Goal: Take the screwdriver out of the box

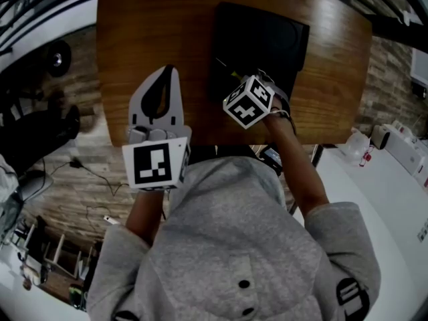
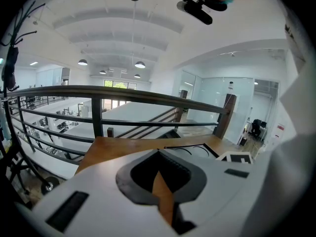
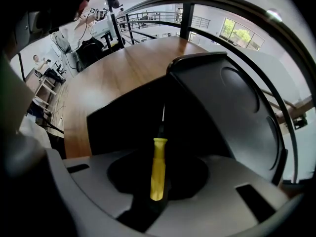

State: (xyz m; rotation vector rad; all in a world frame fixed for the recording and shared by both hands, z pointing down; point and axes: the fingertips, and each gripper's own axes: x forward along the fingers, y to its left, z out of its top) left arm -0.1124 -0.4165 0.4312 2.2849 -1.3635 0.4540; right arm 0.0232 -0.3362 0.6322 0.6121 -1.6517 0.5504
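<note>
Centrally, we see the right gripper (image 3: 158, 181) pointing down over the open black box (image 1: 262, 40), its 2 jaws closed on the yellow handle of the screwdriver (image 3: 158, 162). The thin shaft projects beyond them against the box's dark interior, beside the opened lid (image 3: 227, 98). We find the left gripper (image 1: 168, 73) left of the box over the wooden table (image 1: 147, 25), jaws together, holding nothing.

Head view: right gripper (image 1: 248, 102) fingers hidden under own cube; box (image 1: 261, 39) int. dark.
</note>
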